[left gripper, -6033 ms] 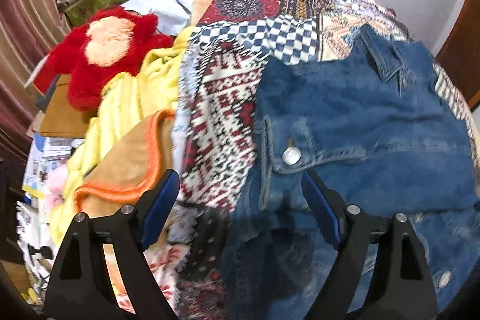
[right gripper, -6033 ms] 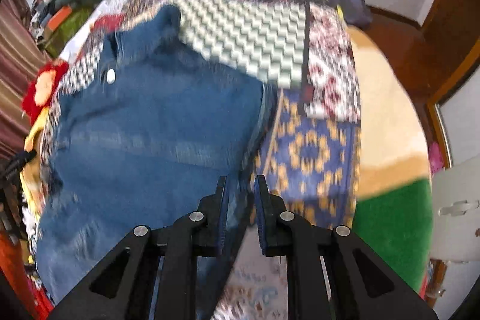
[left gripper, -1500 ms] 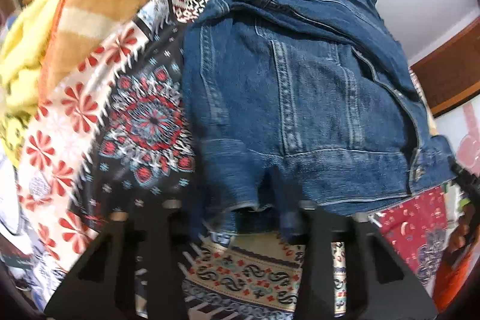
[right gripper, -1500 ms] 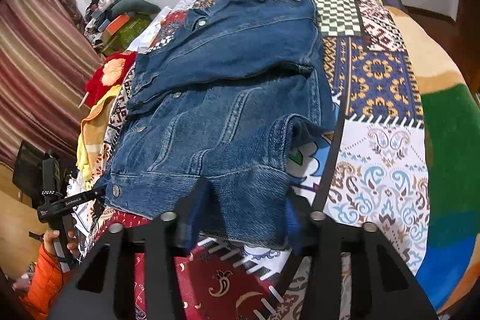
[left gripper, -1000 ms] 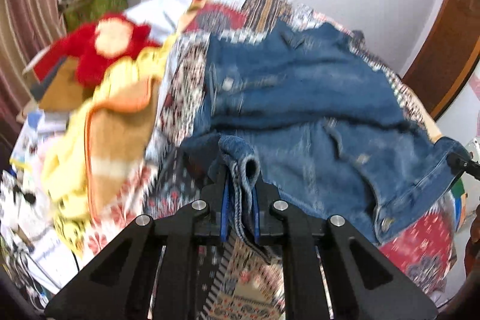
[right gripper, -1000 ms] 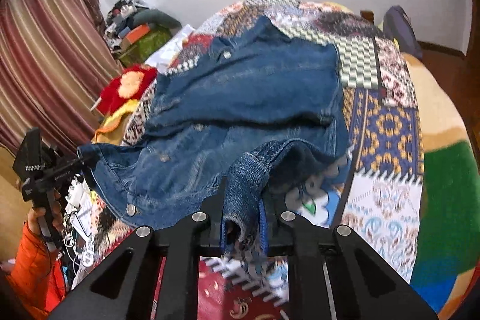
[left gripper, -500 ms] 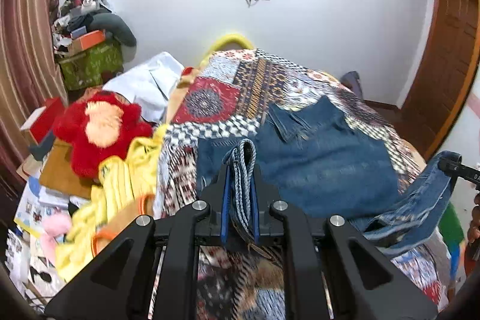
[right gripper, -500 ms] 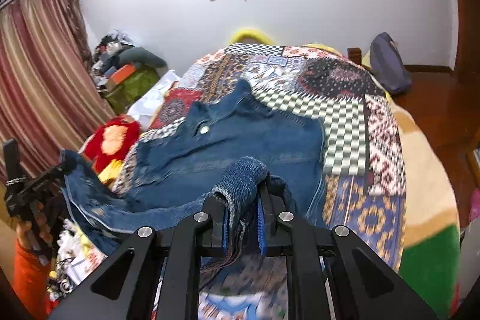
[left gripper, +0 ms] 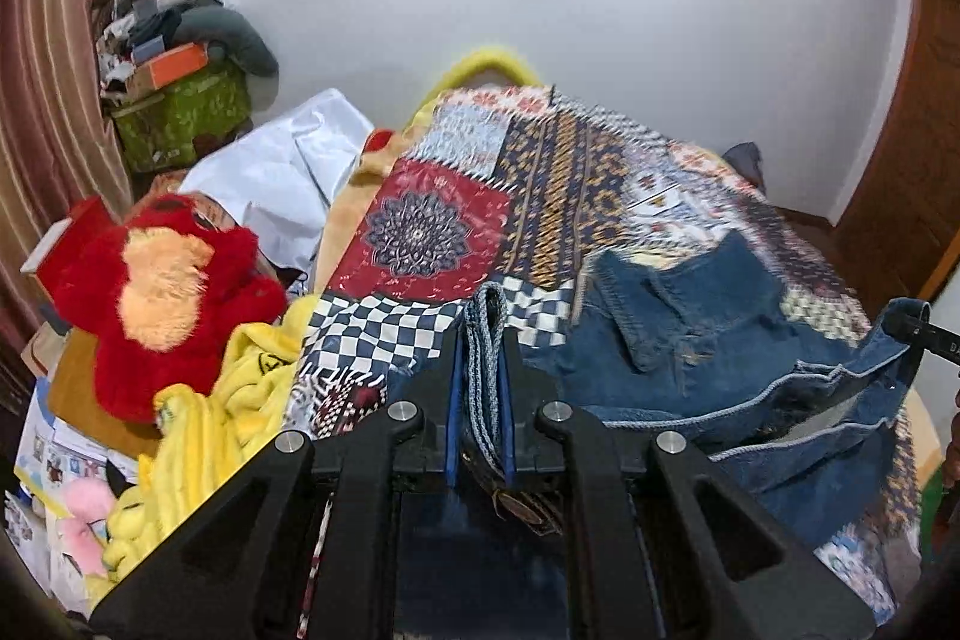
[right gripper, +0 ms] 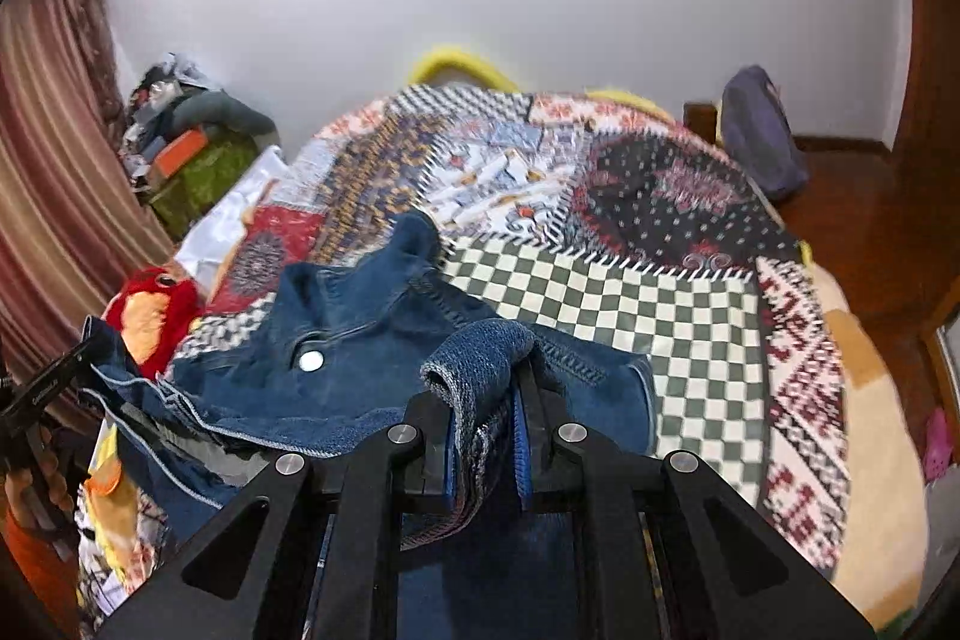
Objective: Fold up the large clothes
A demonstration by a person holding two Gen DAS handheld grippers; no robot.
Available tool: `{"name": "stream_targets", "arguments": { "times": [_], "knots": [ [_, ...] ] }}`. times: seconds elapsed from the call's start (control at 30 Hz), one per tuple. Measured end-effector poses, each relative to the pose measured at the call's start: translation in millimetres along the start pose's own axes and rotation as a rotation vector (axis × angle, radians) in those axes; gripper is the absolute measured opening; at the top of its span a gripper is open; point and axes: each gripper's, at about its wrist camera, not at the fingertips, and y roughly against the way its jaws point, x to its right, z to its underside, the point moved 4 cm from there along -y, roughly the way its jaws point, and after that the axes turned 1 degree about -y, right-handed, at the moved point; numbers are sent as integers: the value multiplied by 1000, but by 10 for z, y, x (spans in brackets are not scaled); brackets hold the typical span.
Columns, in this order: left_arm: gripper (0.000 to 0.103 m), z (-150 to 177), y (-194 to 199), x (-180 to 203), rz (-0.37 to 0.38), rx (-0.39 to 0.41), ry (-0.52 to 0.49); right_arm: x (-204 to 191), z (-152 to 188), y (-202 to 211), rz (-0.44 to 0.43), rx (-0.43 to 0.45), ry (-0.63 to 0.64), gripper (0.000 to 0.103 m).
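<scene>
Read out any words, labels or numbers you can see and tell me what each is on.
No text can be read for certain.
White lettering on the side of the left gripper: too blurred.
Print on the papers: too small.
Dark mark on the yellow cloth: unreadable.
No lettering shows on the denim jacket.

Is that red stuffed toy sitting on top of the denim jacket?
No, the red stuffed toy sits off to the side of the bed, apart from the denim jacket.
</scene>
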Motion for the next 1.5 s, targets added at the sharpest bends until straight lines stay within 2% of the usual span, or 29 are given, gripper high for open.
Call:
{"name": "stream_targets", "arguments": {
  "times": [0.07,0.2,0.3,0.4,0.5,0.6,0.8,0.87,1.07,1.2,1.23,1.27,1.3,1.33,1.37,1.4,1.43,1.5],
  "knots": [
    [10,47,-306,-29,-16,-31,13,51,-4,-229,13,-32,-3,11],
    [10,227,-841,-155,-63,-101,51,276,112,-662,1,-80,-94,12],
    [10,345,-1114,-282,-50,-142,102,393,214,-853,-27,-113,-120,12],
    [10,386,-1213,-339,-12,-160,148,492,210,-848,-93,-112,-165,12],
    [10,377,-1249,-276,-39,-159,101,573,188,-796,-139,-113,-222,12],
    [11,372,-1270,-227,-68,-168,53,561,144,-703,-140,-98,-227,12],
    [16,349,-1317,-253,-80,-204,39,526,-98,-432,-158,-80,-250,12],
    [17,354,-1332,-214,-99,-211,3,494,-147,-374,-146,-80,-230,12],
    [18,350,-1364,-124,-137,-251,-48,430,-144,-281,-49,-98,-152,12],
    [18,346,-1370,-98,-156,-270,-67,363,-101,-278,61,-101,-42,14],
    [18,352,-1377,-85,-172,-274,-87,363,-101,-263,118,-93,-9,16],
    [18,356,-1386,-82,-186,-277,-100,402,-123,-226,232,-66,23,16],
    [18,362,-1394,-85,-194,-283,-109,517,-183,-101,505,7,93,16],
    [18,362,-1392,-90,-191,-286,-103,614,-220,-23,587,35,101,16],
    [18,349,-1369,-106,-182,-282,-88,750,-249,51,564,37,69,16],
    [18,326,-1330,-120,-173,-273,-78,944,-260,125,456,3,-9,16],
    [18,306,-1295,-128,-172,-264,-76,1057,-257,169,409,-20,-49,16],
    [20,238,-1177,-158,-176,-245,-74,1223,-217,296,367,-55,-67,16]
  ]
}}
